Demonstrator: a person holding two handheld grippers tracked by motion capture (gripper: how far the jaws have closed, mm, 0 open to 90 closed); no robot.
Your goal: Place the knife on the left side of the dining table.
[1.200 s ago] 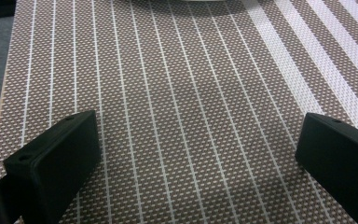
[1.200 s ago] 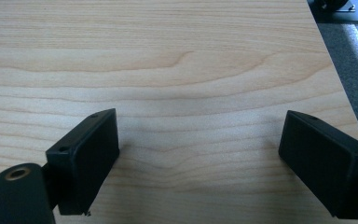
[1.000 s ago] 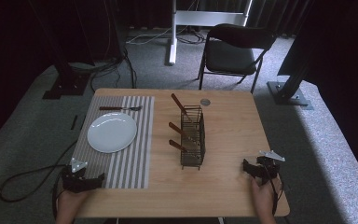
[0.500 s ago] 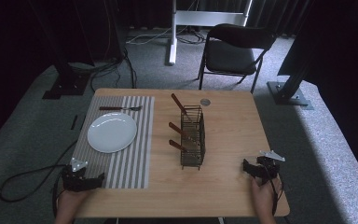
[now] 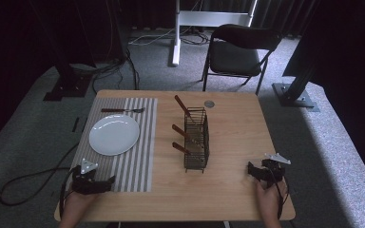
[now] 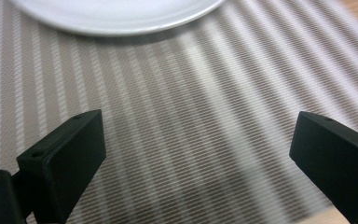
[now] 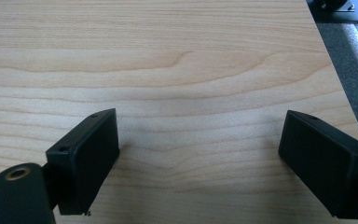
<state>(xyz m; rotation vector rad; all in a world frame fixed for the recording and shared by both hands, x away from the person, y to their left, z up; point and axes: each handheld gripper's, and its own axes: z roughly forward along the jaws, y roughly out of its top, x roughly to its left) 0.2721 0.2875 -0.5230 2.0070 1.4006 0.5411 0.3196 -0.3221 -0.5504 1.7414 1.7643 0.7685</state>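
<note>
Resting left gripper [image 5: 105,183] on striped placemat [image 6: 177,140], right gripper [image 7: 198,158] on bare table [image 7: 191,56]; both fingers wide, empty.

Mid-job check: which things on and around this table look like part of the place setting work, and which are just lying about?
Likely part of the job:
round white plate
grey striped placemat
wooden-handled fork
black wire cutlery caddy holding wooden-handled utensils

Likely just lying about:
small round grey disc on the wooden table
black folding chair
floor cables
</note>
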